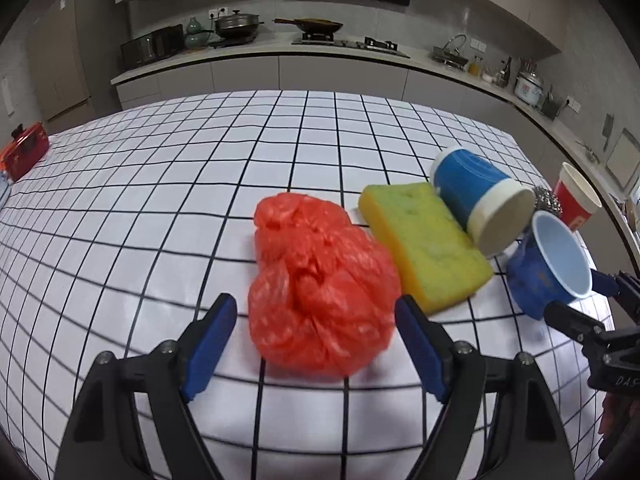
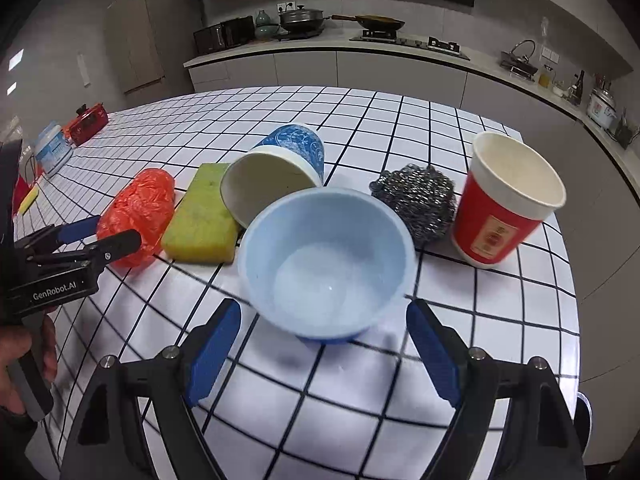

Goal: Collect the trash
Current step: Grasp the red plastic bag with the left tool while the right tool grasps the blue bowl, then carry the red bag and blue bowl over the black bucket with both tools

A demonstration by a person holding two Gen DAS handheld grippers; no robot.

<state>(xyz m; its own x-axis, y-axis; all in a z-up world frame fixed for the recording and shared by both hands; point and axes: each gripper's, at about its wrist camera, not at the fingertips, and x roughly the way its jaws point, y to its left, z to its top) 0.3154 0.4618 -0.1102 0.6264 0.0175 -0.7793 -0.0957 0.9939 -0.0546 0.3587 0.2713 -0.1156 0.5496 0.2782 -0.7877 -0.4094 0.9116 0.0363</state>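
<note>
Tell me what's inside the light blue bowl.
The light blue bowl shows only its bare, glossy inner surface; nothing lies in it. Its near inner wall, below the rim, is hidden from the right wrist view.

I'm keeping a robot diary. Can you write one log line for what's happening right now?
left gripper: open, jaws either side of red bag | right gripper: open, at blue bowl | nothing lifted yet

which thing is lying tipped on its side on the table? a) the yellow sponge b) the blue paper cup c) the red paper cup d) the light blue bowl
b: the blue paper cup lies on its side with its open mouth facing the camera, resting against the yellow sponge, while the red paper cup and the light blue bowl stand upright.
</note>
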